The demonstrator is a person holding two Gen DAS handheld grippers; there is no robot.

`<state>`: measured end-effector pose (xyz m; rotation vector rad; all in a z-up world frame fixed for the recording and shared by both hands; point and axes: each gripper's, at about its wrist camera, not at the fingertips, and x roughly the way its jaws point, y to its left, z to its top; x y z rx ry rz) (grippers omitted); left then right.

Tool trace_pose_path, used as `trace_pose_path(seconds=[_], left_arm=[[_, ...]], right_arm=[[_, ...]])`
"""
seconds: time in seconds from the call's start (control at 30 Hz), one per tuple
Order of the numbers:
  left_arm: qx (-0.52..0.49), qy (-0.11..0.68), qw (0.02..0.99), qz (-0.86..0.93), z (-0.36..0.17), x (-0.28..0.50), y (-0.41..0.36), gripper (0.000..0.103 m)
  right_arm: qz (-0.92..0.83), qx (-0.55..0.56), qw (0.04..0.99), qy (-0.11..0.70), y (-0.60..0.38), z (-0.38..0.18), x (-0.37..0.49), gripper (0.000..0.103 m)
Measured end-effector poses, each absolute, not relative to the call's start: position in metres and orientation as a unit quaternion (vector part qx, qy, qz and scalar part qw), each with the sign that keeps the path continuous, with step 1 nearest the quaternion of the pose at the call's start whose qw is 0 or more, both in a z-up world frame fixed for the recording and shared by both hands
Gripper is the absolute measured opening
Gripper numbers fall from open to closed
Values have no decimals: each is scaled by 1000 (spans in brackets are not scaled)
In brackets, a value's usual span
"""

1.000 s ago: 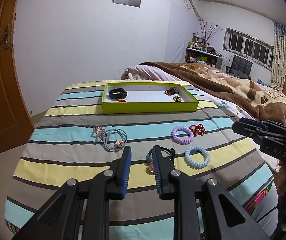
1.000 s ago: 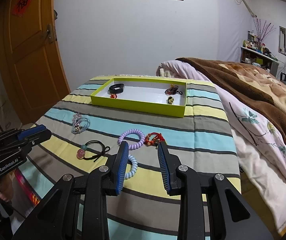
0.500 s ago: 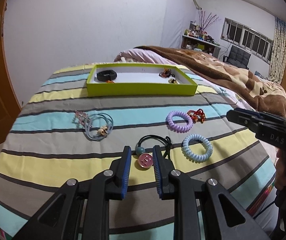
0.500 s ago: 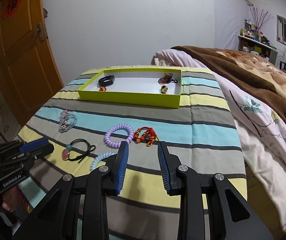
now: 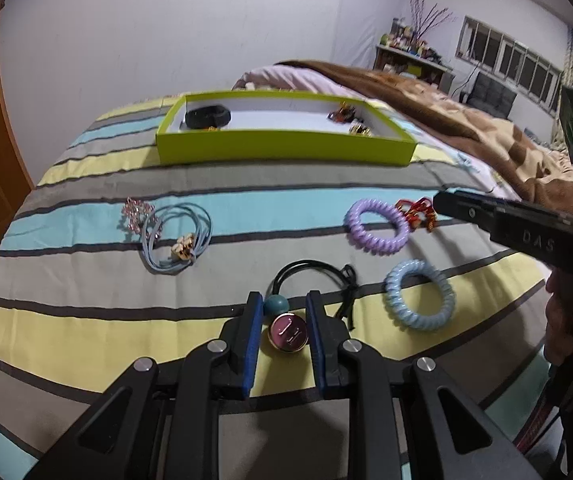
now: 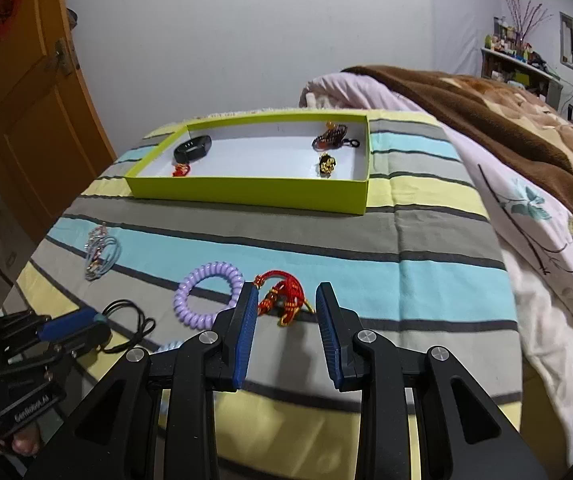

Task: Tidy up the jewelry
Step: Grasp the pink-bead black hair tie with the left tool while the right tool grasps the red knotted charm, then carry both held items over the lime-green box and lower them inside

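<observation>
Fingers of your left gripper (image 5: 282,316) stand apart in the left wrist view, one on each side of the black hair tie (image 5: 313,276), with its teal bead (image 5: 275,305) and pink round charm (image 5: 287,333) in the gap; the pads do not seem to press yet. I think the step in hand is to take this tie. To do it well, go down until the tips meet the striped bed cover (image 5: 86,340), then close on the charm and not on the thin cord, which may slip out. This view also shows the blue coil ring (image 5: 418,294) and the light blue tie with a gold charm (image 5: 178,240), both lying free on the cover.

From the right wrist view, your right gripper (image 6: 284,300) is also open, its fingers on both sides of the red knotted cord (image 6: 282,296), which lies just beside the purple coil ring (image 6: 206,296). Keep the left finger away from that ring when you close. Only this view looks into the green tray (image 6: 246,192) well: a black band (image 6: 192,148), a small red piece, a dark clip and a gold piece lie inside, with free white floor between them. The blue coil ring is almost hidden here.
</observation>
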<state>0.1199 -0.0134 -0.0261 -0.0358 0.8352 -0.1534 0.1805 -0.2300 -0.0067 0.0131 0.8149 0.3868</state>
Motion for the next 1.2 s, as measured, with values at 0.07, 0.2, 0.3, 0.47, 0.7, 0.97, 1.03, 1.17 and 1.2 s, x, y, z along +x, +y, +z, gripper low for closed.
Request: trace_pose_path(seconds=[0.07,0.2,0.3,0.47,0.7,0.97,1.03,1.17,1.2], left_arm=[[-17,404,912,-73,-27,121,-14,23],[2,402,913,-66,-27,121,-19,22],[13,400,914,-67,-27,122,-24,16],[9,396,915,-71,-25,123,-21,14],[0,380,922,-77,-16,118,-18,14],[-6,360,930,-78,0,113,-13,14],[-7,356,931,-78,3,113,-12,14],[-8,346,935,-77,13,116,-8,14],[-6,343,936,-76,15,116,-9,14]], right_arm=[[186,2,897,401,-227,-11,187,29],[185,-10,892,413,-222,-18,195,15],[185,-14,892,412,-221,-18,195,13],[187,-14,896,403,-223,-15,190,9],[193,-10,903,384,-226,-2,178,9],[197,-5,913,358,-230,17,164,9],[199,-4,914,353,-230,22,164,9],[201,-4,919,340,-231,33,164,9],[202,-4,919,338,-231,35,164,9]])
